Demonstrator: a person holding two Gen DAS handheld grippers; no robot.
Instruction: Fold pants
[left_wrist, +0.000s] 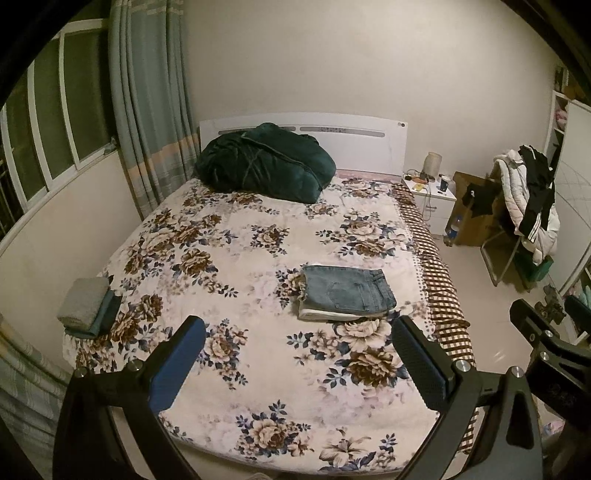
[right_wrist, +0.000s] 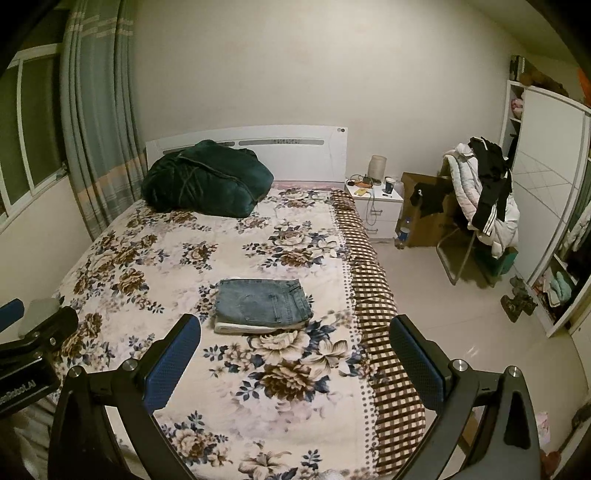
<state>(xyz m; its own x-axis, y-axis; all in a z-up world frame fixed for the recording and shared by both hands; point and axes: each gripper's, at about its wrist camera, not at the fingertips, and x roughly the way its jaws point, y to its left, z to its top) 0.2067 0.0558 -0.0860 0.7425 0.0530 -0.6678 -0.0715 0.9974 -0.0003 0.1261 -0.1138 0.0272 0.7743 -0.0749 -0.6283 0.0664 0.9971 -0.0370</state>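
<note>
The pants (left_wrist: 345, 293) are lying folded in a neat stack on the bed (left_wrist: 236, 236), near its right edge, floral cover spreading bare around them. Left gripper (left_wrist: 299, 363) and right gripper (right_wrist: 295, 360) are hovering wide open, holding nothing.

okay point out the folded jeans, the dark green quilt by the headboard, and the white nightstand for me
folded jeans (right_wrist: 264, 301), right wrist view, on the top denim layer.
dark green quilt (left_wrist: 264, 162), left wrist view, on the middle of the bundle.
white nightstand (right_wrist: 384, 214), right wrist view, on its drawer front.
</note>
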